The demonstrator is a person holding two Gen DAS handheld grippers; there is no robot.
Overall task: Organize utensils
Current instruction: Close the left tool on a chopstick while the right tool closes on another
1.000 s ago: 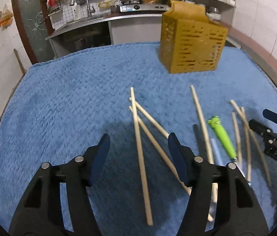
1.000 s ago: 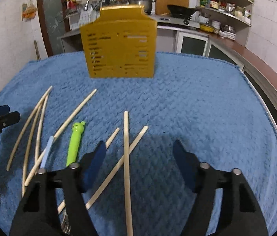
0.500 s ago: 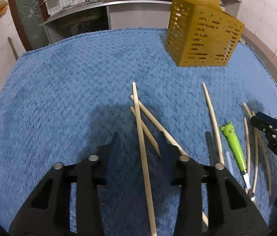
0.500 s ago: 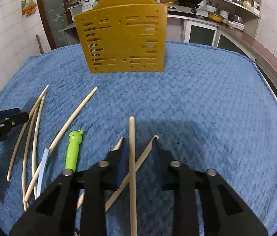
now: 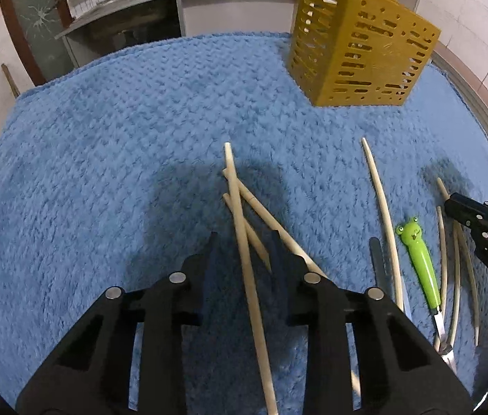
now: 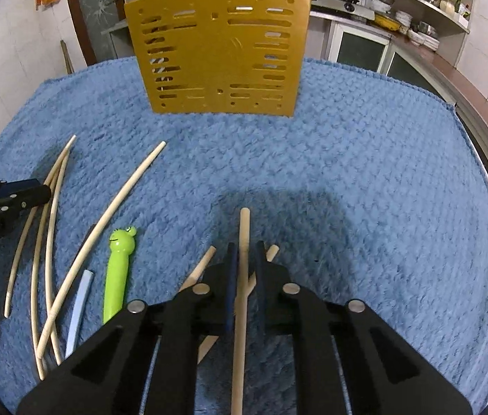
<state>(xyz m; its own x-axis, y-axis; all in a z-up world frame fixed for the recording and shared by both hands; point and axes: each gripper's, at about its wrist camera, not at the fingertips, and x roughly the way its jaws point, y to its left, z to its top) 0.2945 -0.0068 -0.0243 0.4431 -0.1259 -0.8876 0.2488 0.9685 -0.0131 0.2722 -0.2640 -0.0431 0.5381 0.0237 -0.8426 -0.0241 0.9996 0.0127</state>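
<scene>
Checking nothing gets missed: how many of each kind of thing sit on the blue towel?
Pale wooden chopsticks: 7
Green frog-handled utensil: 1
Pale flat strip: 1
Yellow perforated plastic holder: 1
Total: 10

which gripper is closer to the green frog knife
Right, probably. The right gripper grips a chopstick just to the right of the frog knife. The left gripper sits further off to its left, beyond a long chopstick.

Pale wooden chopsticks (image 6: 81, 259) lie scattered before an upright yellow slotted holder (image 6: 216, 52).
</scene>
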